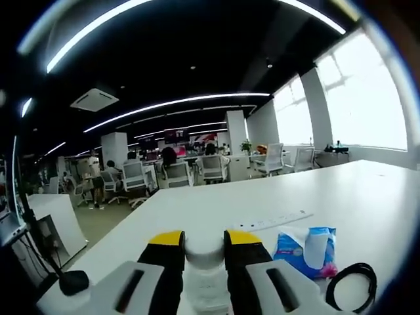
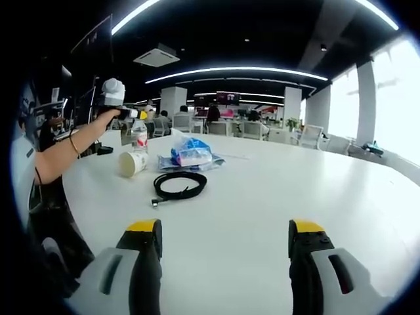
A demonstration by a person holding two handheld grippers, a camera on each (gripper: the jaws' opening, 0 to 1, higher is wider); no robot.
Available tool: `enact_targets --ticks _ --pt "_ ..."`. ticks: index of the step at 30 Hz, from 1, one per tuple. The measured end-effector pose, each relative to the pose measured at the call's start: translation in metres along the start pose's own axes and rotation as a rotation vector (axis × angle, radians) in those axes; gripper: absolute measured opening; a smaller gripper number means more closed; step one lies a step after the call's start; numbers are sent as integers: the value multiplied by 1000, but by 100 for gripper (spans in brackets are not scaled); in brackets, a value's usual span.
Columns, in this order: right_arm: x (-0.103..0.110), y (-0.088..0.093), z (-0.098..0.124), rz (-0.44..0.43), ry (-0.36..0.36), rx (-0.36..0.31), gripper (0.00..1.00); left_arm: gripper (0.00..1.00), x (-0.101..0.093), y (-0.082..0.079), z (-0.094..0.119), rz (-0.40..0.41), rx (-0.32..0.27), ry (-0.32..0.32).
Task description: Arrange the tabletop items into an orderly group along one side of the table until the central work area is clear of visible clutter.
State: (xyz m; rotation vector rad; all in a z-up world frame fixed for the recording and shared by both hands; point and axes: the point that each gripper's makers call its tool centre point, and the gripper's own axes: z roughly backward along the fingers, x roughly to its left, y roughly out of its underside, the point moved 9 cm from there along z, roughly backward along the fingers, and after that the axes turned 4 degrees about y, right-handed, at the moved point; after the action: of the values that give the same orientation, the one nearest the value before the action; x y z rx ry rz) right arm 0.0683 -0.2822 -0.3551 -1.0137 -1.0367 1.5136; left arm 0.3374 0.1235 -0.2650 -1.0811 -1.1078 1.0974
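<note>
My left gripper [image 1: 205, 240] is shut on a clear plastic bottle [image 1: 205, 279] with a white cap, which sits between the yellow-tipped jaws. In the right gripper view that bottle [image 2: 138, 136] stands upright under the left gripper [image 2: 133, 116], next to a paper cup [image 2: 132, 163] lying on its side. A blue wipes pack [image 1: 306, 249] [image 2: 190, 155] and a coiled black cable [image 1: 352, 285] [image 2: 178, 185] lie close by on the white table [image 2: 275, 197]. My right gripper [image 2: 226, 241] is open above bare tabletop, well short of the cable.
A white power strip [image 1: 273, 221] lies beyond the wipes pack. A small black object [image 1: 72, 282] sits off the table's left edge. A person's arm [image 2: 69, 149] reaches in from the left. Office chairs and desks [image 1: 177, 172] stand behind the table.
</note>
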Motion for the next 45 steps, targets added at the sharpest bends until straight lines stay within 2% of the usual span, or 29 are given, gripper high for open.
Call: enact_targets --ticks 8,16,21,24,26,29,30,35,36,41,43,45 --pt "-1 -4 3 -6 3 -31 77 21 5 0 4 13 -1 45" --pt "0 -3 2 -2 0 -23 77 21 7 0 4 11 -7 100" --pt "-1 -3 3 -3 7 -21 77 20 12 0 2 18 -15 170" --pt "0 -2 2 -1 8 -16 77 20 13 0 2 -10 -18 236" --pt "1 -2 2 2 7 -11 77 20 16 -1 2 -8 -17 250" --pt "2 -3 1 6 8 -10 77 20 17 0 4 -36 -38 339" --pt "2 -4 1 7 9 -10 77 20 19 1 5 -26 -39 343" --pt "4 -5 0 12 12 -4 77 20 28 1 5 0 -49 442" --pt "5 -5 0 14 12 -2 77 20 28 1 6 3 -56 493" --pt "9 -9 -1 26 13 5 77 20 38 -2 8 12 -64 570" --pt "10 -11 -1 29 16 2 77 20 41 -2 8 2 -75 562" --pt "11 -13 0 34 20 -3 77 20 43 -3 10 -24 -75 607"
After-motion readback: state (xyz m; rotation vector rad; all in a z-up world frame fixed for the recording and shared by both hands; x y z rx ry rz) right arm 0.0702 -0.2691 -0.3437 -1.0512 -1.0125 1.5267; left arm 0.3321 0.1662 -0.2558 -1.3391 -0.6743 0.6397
